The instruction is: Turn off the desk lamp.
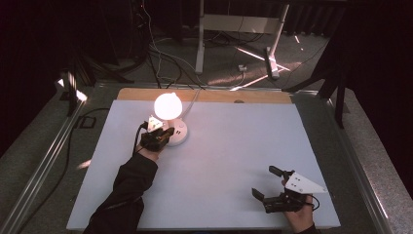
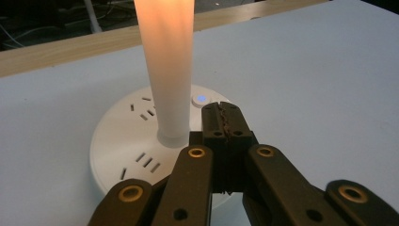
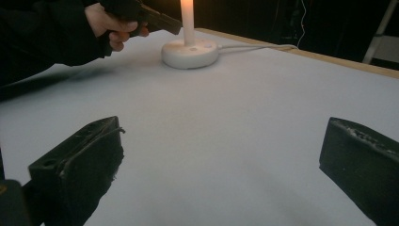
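lit lamp (image 1: 168,105) on round white socket base (image 1: 179,132), upper left of centre on the white table (image 1: 234,161) (blue button light on). left gripper (image 1: 163,135) pressed together at the base. right gripper (image 1: 265,183) spread wide, lower right.

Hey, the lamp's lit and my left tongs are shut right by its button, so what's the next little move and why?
Probably lift the left tongs straight up and back off the lamp base. The lamp glows and the button shows a blue light, so the press looks done. The shut tips sit just in front of the button, close beside the stem, so a sideways pull might bump it.
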Tool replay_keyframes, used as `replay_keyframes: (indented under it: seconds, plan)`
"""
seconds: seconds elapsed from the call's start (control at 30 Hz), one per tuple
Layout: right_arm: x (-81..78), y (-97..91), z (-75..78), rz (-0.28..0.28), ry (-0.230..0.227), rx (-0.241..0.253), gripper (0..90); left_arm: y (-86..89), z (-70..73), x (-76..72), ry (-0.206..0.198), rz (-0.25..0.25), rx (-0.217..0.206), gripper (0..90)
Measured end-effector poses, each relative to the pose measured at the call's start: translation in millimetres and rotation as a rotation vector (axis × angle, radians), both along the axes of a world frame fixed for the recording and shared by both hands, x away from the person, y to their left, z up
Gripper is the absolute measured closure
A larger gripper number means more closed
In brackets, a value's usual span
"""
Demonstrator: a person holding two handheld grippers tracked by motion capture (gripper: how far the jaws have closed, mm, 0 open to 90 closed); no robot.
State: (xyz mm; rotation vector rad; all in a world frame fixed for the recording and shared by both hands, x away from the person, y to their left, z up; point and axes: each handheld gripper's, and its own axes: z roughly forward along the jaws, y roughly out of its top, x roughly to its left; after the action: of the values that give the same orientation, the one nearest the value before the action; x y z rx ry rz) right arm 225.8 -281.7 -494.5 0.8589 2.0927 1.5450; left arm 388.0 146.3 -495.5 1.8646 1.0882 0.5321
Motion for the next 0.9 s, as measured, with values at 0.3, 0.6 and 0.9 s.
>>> replay_keyframes:
  seconds: [0.3, 0.6, 0.9]
  plan:
    - [0.2, 0.0, -0.4, 0.001, 0.001, -0.003, 0.0, 0.5, -13.5, 1.4, 0.027, 0.006, 0.012, 90.0]
    - [0.2, 0.4, -0.6, 0.001, 0.004, -0.004, 0.0, 2.3, -20.0, 3.2, 0.038, 0.010, 0.012, 90.0]
    - [0.2, 0.8, -0.8, 0.001, 0.005, -0.004, 0.0, -1.7, -22.1, 2.9, 0.022, 0.008, 0.021, 90.0]
